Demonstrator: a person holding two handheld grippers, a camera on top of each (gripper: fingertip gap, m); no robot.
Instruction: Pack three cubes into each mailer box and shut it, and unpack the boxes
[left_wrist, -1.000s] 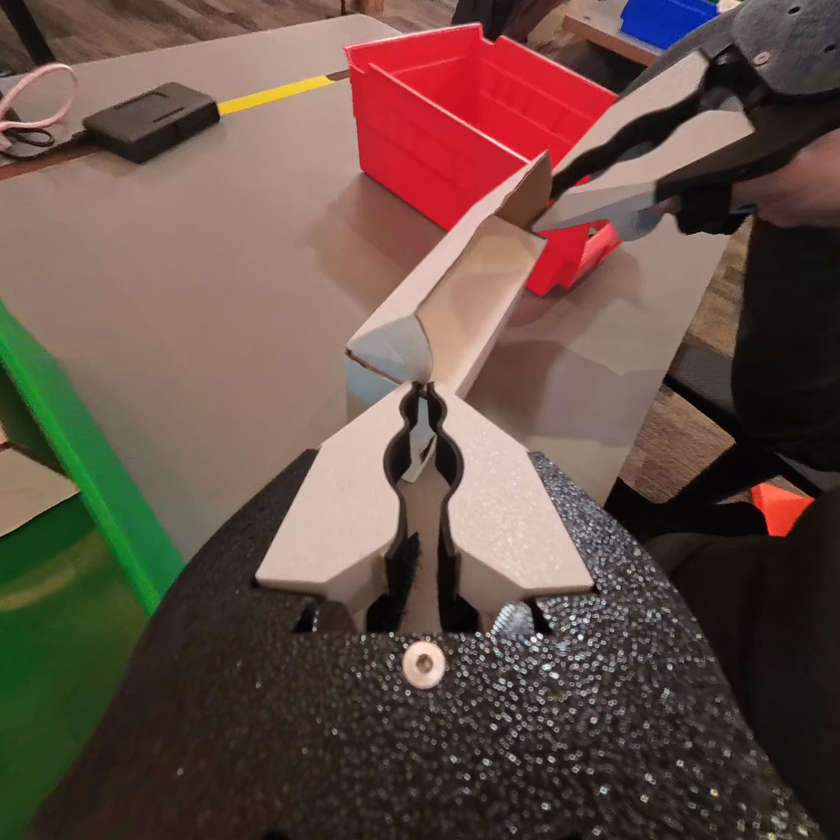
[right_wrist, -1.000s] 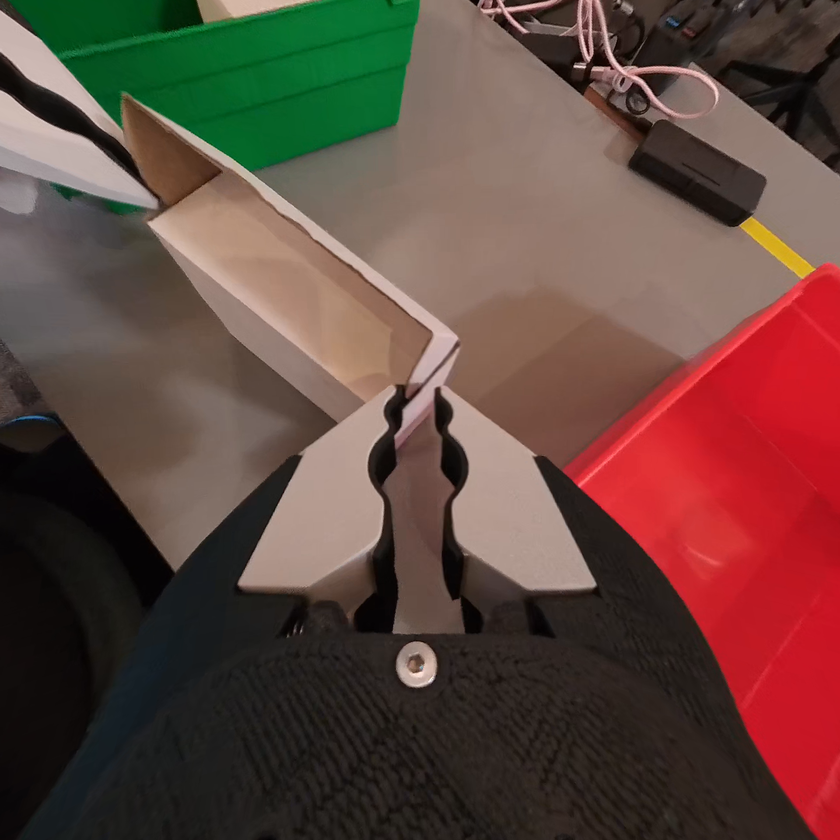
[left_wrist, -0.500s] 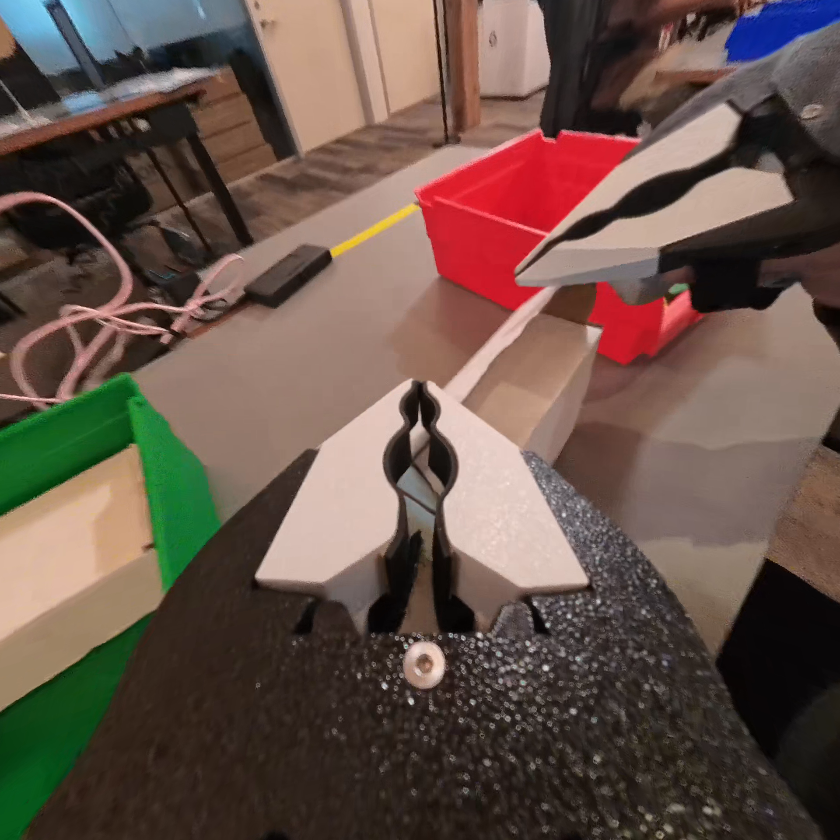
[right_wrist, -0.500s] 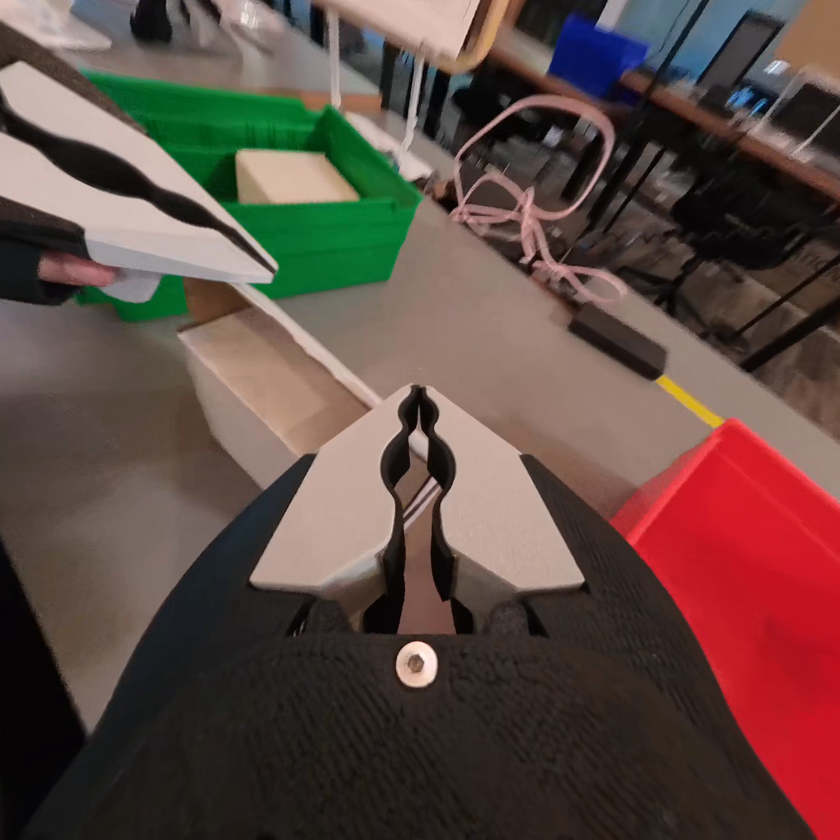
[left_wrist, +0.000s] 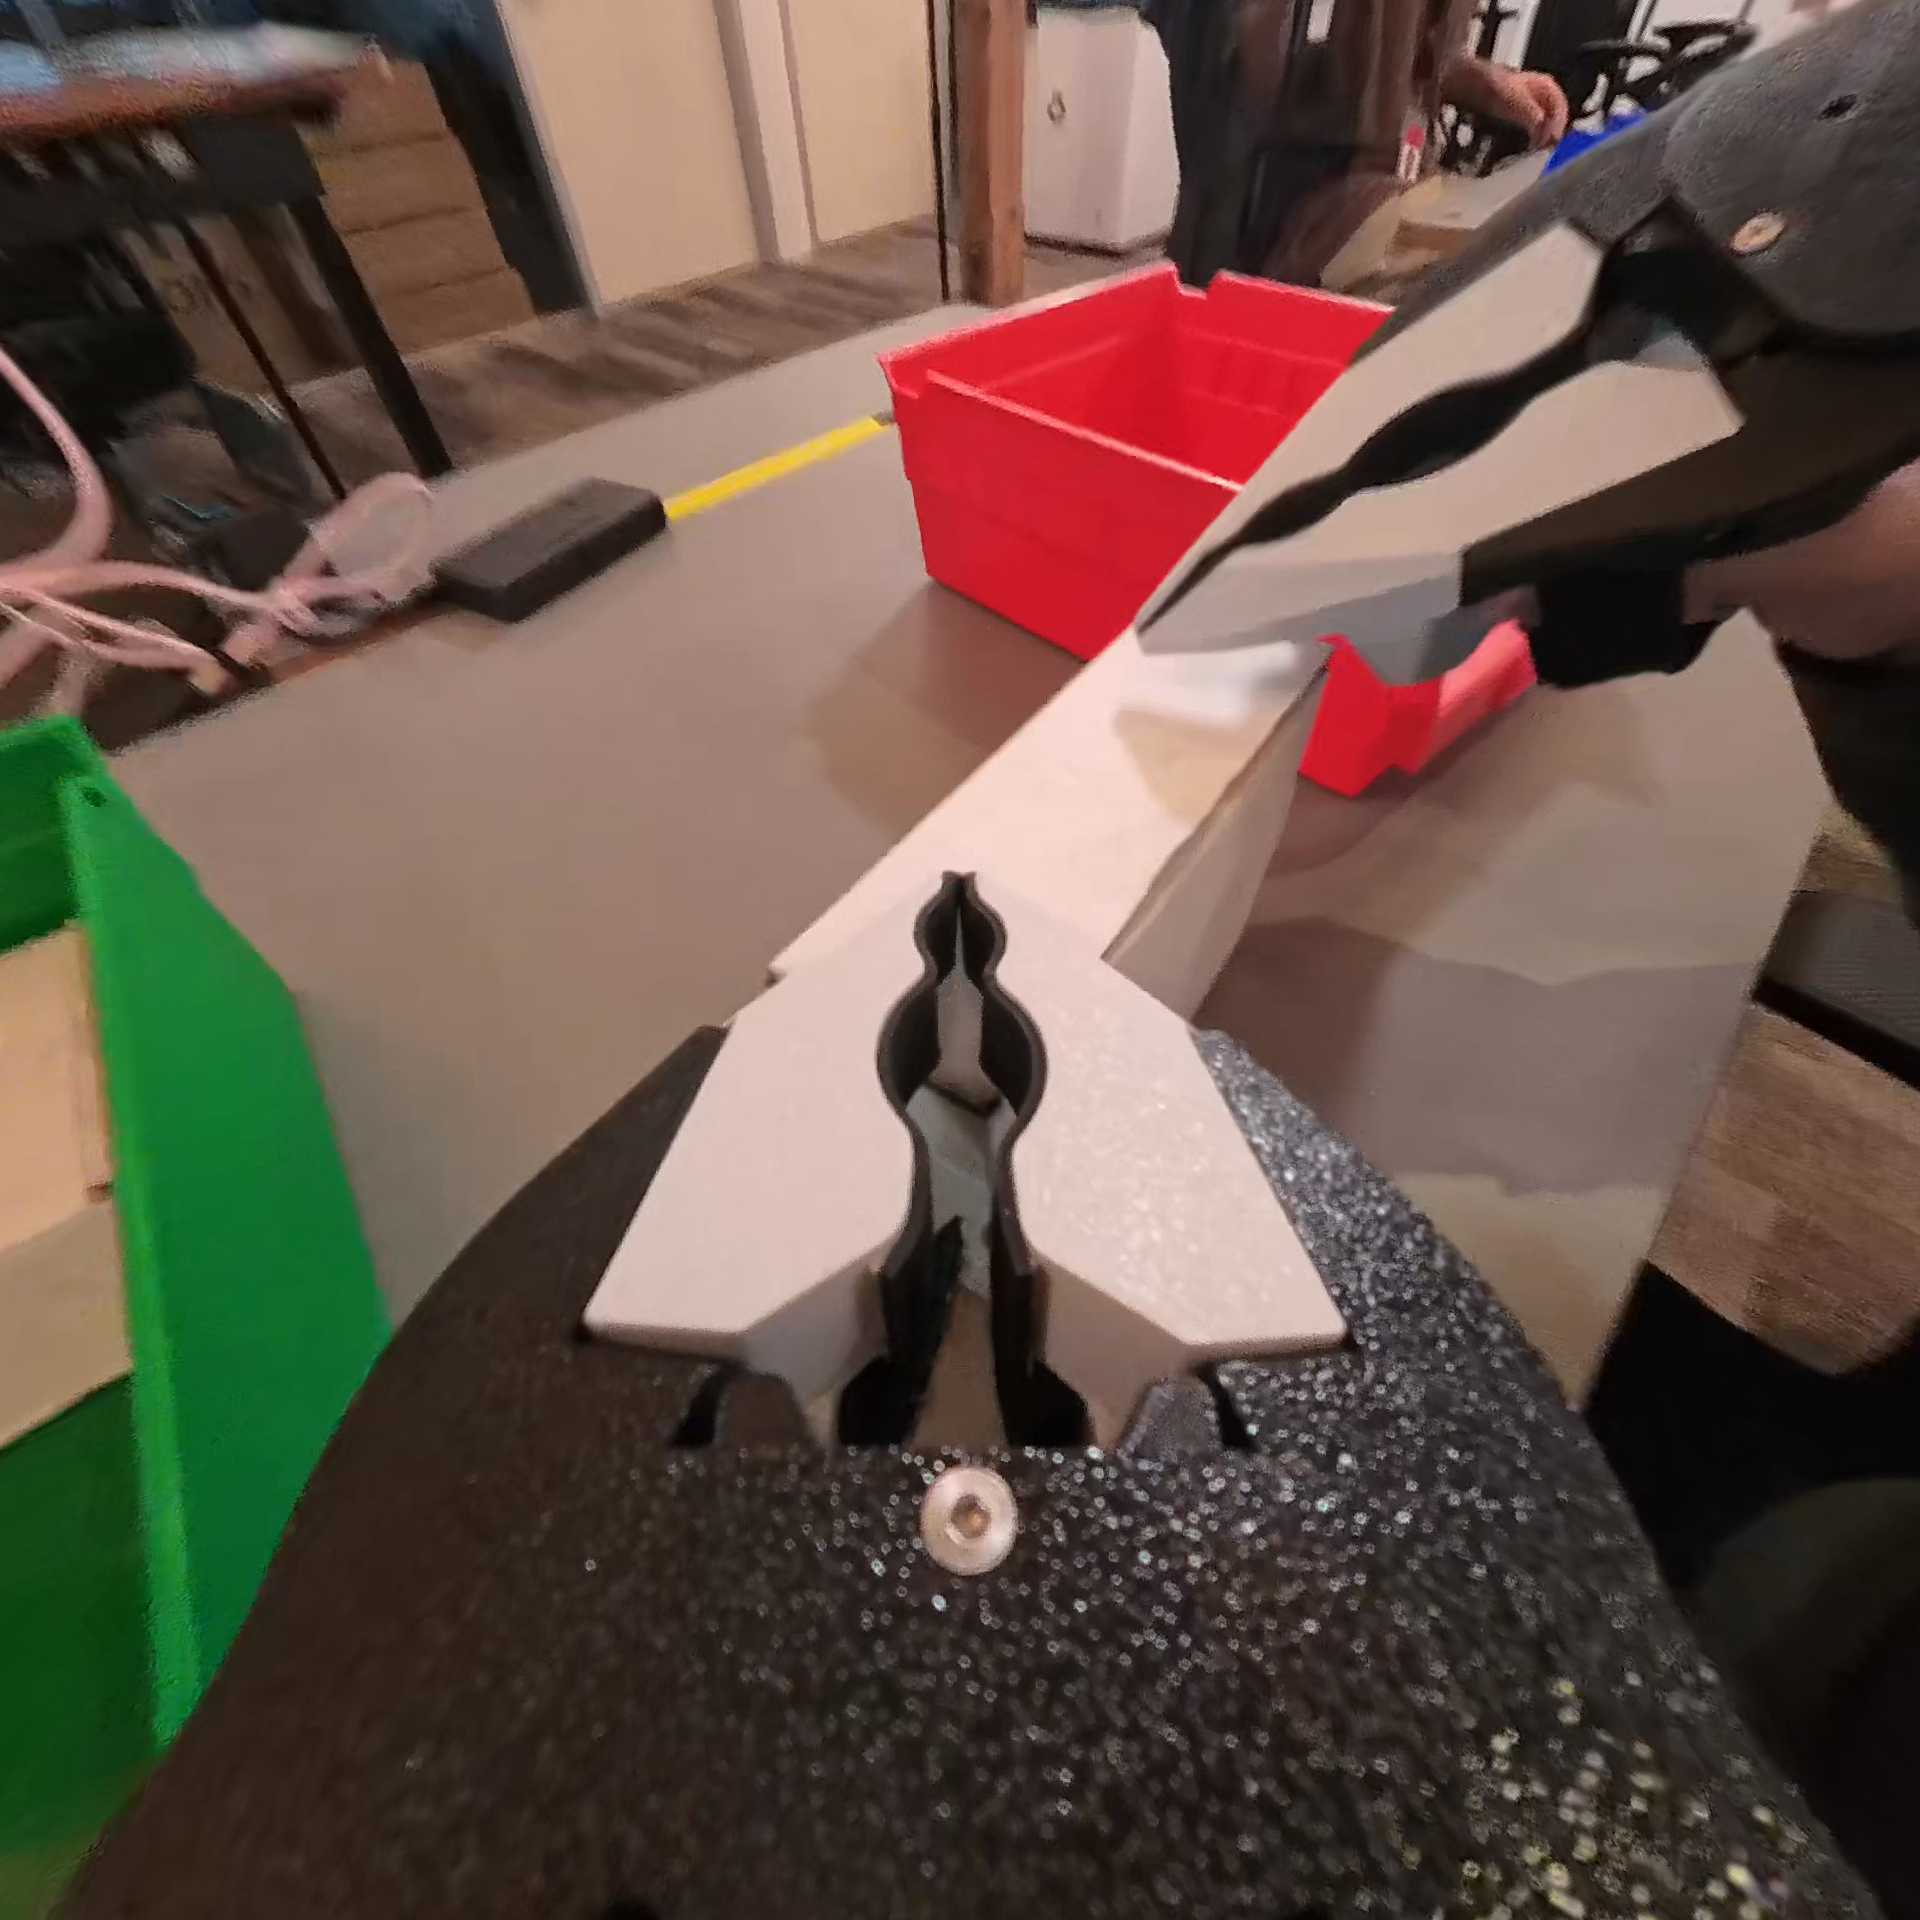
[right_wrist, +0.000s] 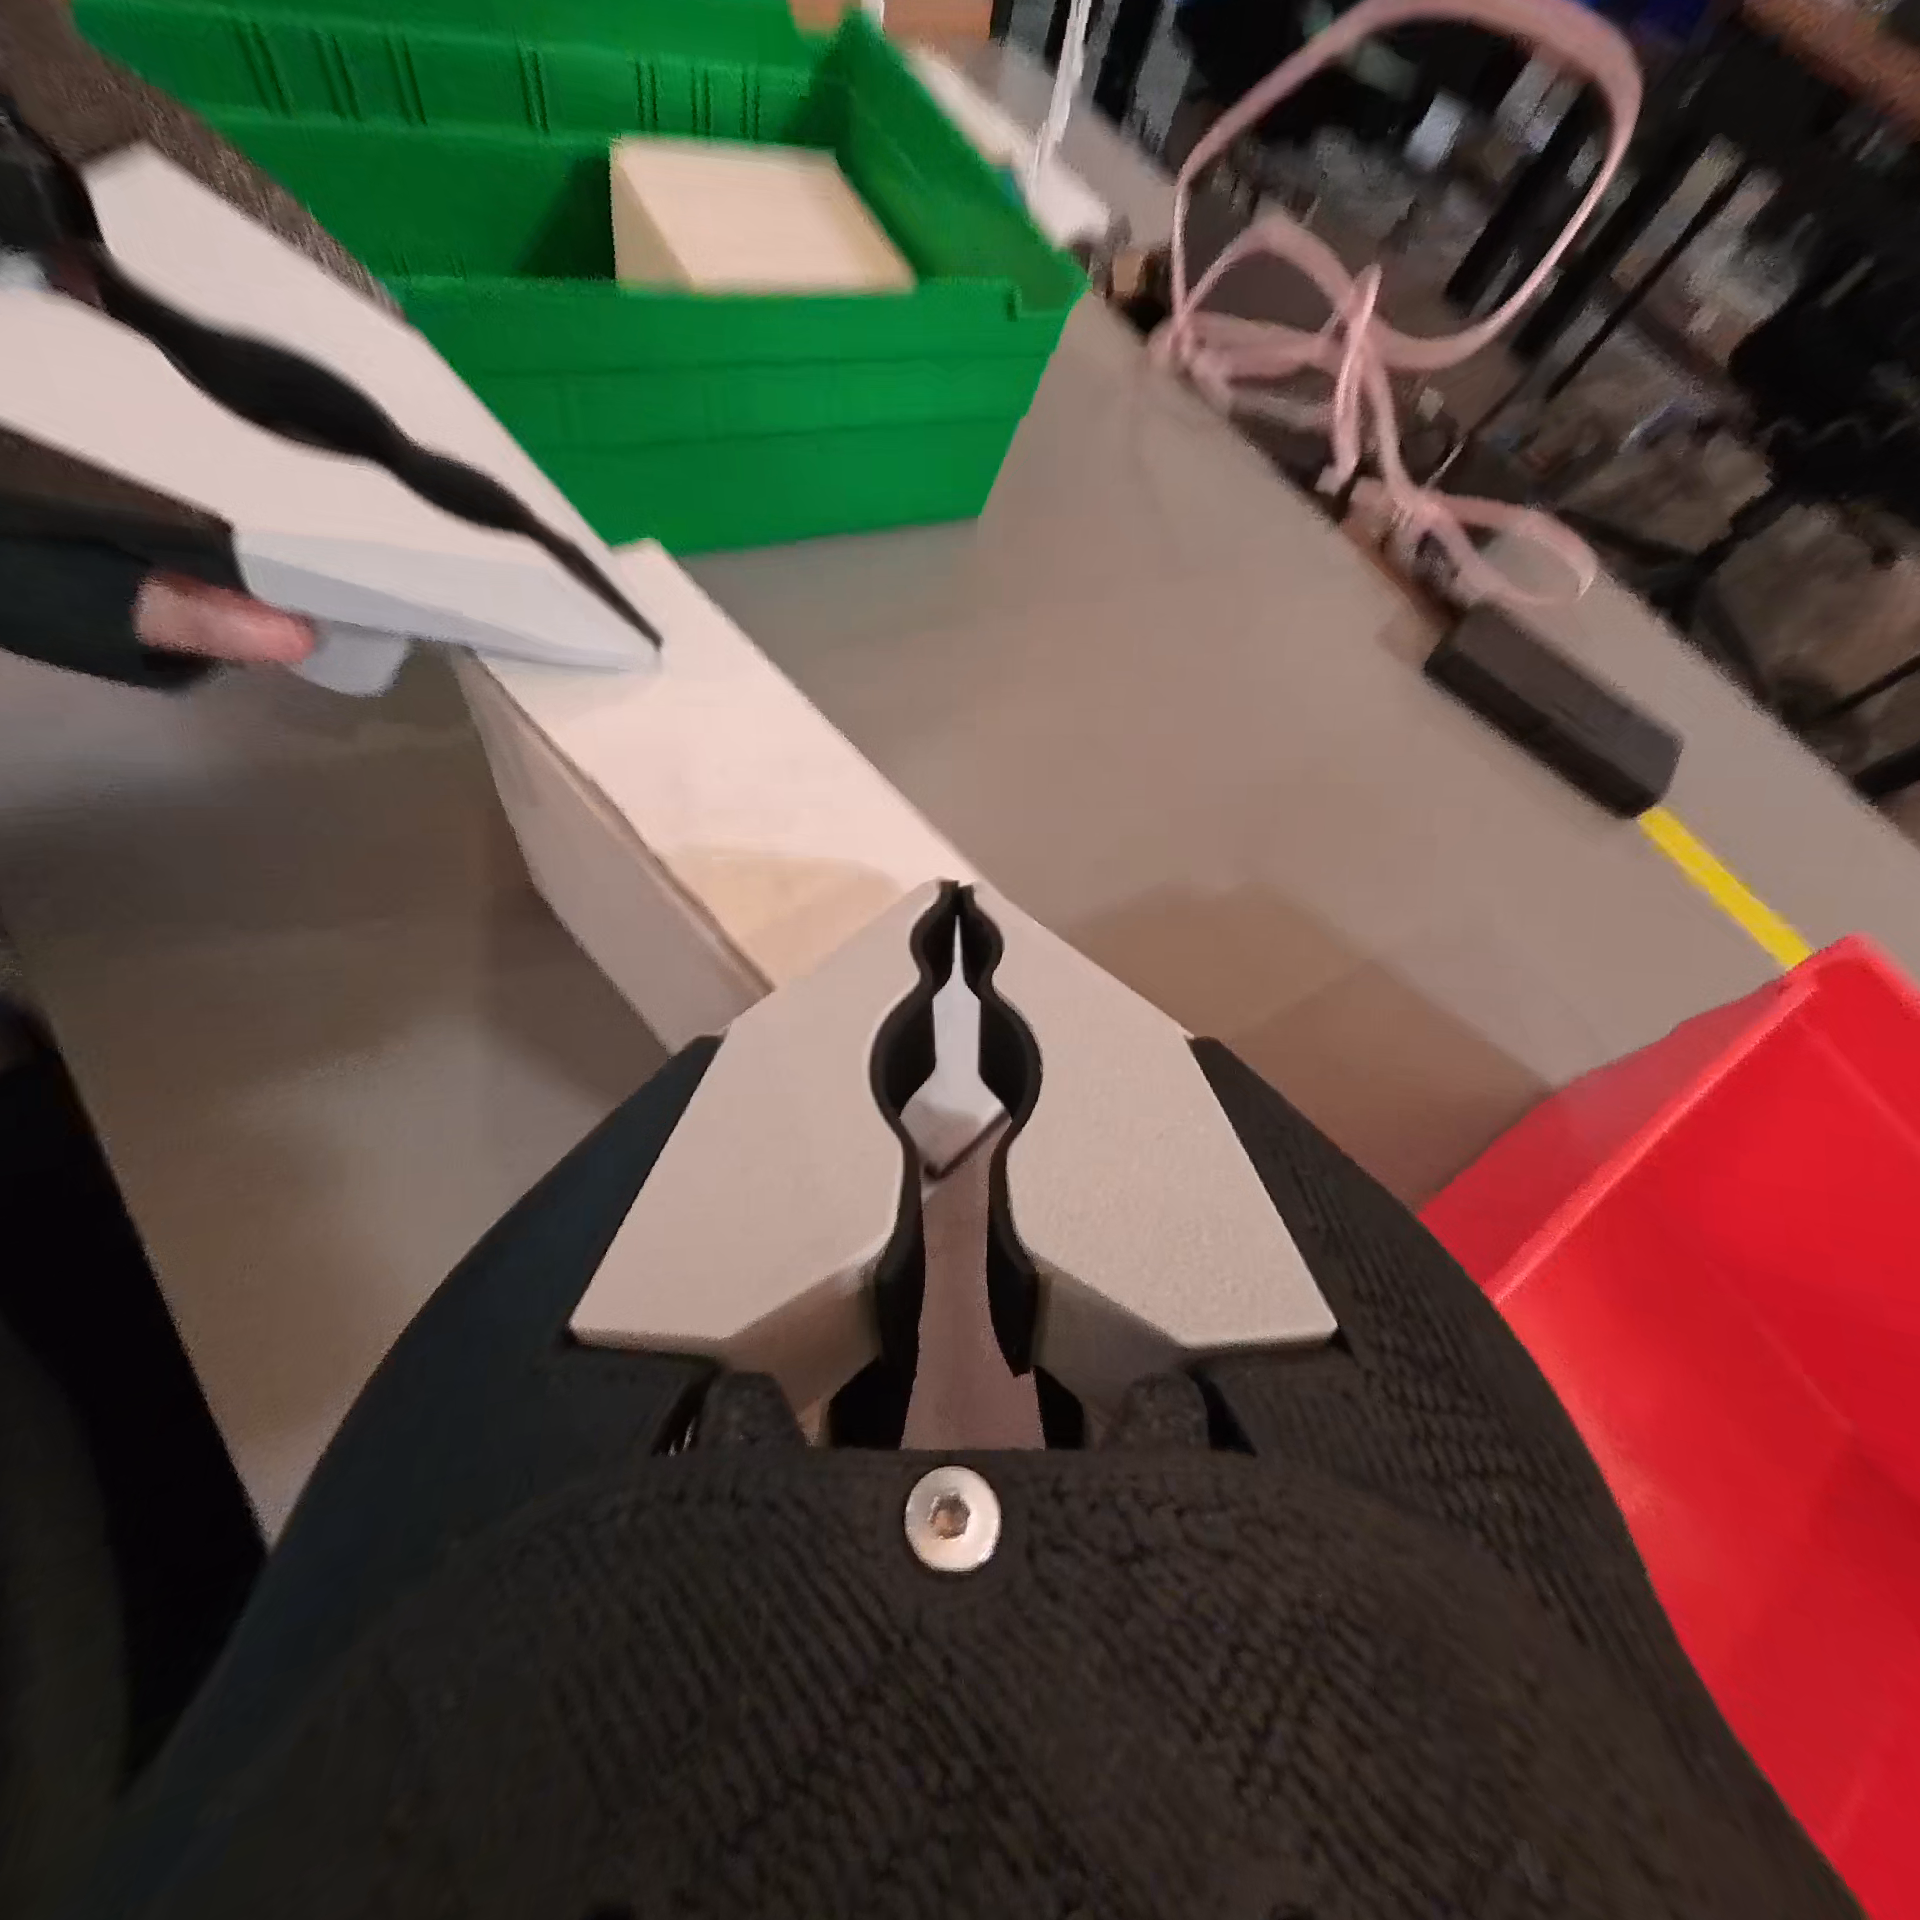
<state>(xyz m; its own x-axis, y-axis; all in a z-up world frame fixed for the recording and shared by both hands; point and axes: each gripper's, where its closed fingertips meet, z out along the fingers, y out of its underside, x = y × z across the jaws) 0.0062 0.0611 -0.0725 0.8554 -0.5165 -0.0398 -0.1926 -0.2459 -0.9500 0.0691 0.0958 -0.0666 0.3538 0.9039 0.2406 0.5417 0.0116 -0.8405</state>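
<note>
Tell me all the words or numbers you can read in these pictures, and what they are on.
None can be read. The white mailer box, red bin, green bin and black block show no writing. A small dark mark on the white bin in the background is too blurred to make out.

No writing, label, brand, number or sign can be read in either view. A white bin (left_wrist: 1091, 125) on the floor beyond the far edge of the surface bears a small dark mark, too small and blurred to make out. The mailer box (left_wrist: 1091, 810), the red bin (left_wrist: 1091, 468) and the green bin (right_wrist: 727, 395) show plain faces.
</note>
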